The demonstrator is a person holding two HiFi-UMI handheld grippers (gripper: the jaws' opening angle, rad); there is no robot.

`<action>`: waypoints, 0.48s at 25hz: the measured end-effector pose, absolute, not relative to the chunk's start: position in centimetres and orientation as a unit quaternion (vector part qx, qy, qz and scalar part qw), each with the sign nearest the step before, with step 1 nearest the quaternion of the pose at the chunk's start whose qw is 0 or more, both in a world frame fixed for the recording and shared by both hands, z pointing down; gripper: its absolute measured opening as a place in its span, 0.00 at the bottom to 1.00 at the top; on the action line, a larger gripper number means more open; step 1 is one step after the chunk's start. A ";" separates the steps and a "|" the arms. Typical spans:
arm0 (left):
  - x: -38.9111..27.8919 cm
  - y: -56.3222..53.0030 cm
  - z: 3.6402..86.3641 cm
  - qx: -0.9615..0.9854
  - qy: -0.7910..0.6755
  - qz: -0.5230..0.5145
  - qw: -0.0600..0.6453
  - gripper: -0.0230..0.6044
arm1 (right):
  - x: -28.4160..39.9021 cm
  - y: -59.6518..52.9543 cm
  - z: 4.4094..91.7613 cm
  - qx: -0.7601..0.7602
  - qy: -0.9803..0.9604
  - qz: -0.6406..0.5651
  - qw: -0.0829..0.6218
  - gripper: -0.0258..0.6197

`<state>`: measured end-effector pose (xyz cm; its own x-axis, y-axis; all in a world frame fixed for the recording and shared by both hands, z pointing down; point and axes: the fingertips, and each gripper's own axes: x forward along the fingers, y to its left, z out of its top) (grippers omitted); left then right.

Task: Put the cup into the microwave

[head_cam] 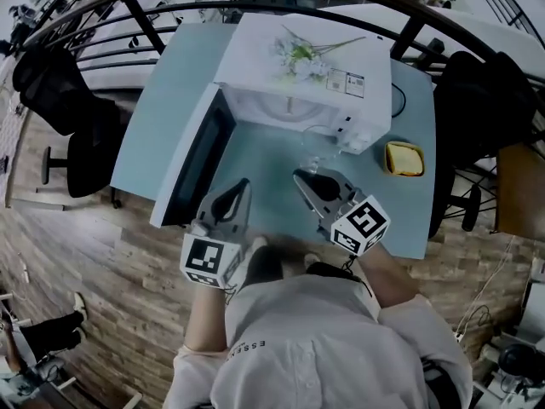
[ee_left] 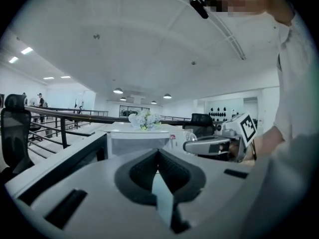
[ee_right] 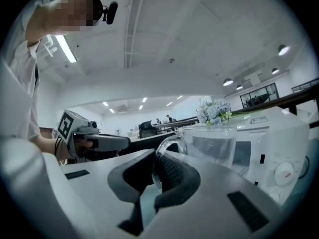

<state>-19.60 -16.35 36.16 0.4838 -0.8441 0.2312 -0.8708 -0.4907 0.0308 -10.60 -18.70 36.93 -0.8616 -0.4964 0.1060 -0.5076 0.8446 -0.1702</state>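
Observation:
A clear glass cup (ee_right: 212,146) hangs in front of the white microwave (head_cam: 298,83). My right gripper (ee_right: 155,156) is shut on the cup's handle (ee_right: 167,144). In the head view the cup (head_cam: 312,162) shows faintly at the tip of the right gripper (head_cam: 300,175), just before the oven's opening. The microwave door (head_cam: 196,164) stands swung open to the left. To the left of the right gripper, my left gripper (head_cam: 244,183) is held over the table beside the open door. Its jaws (ee_left: 158,152) are shut with nothing in them.
The microwave stands on a light blue table (head_cam: 170,83), with a bunch of flowers (head_cam: 298,56) on top of it. To its right is a small yellow dish (head_cam: 404,158). Black office chairs (head_cam: 85,156) and a dark railing (head_cam: 102,15) stand round the table.

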 end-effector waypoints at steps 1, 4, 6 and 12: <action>-19.7 -17.0 36.5 0.864 -0.490 0.096 0.072 0.04 | -11.0 -19.3 37.5 0.267 -0.958 0.097 0.032 0.08; -20.1 -19.0 37.7 0.874 -0.470 0.100 0.074 0.04 | -12.0 -21.5 39.2 0.275 -0.956 0.095 0.040 0.08; -20.1 -20.2 38.7 0.880 -0.458 0.102 0.075 0.04 | -12.3 -22.8 40.7 0.280 -0.954 0.097 0.047 0.08; -19.5 -23.0 41.4 0.889 -0.435 0.100 0.101 0.04 | -13.4 -26.4 44.8 0.282 -0.952 0.098 0.063 0.08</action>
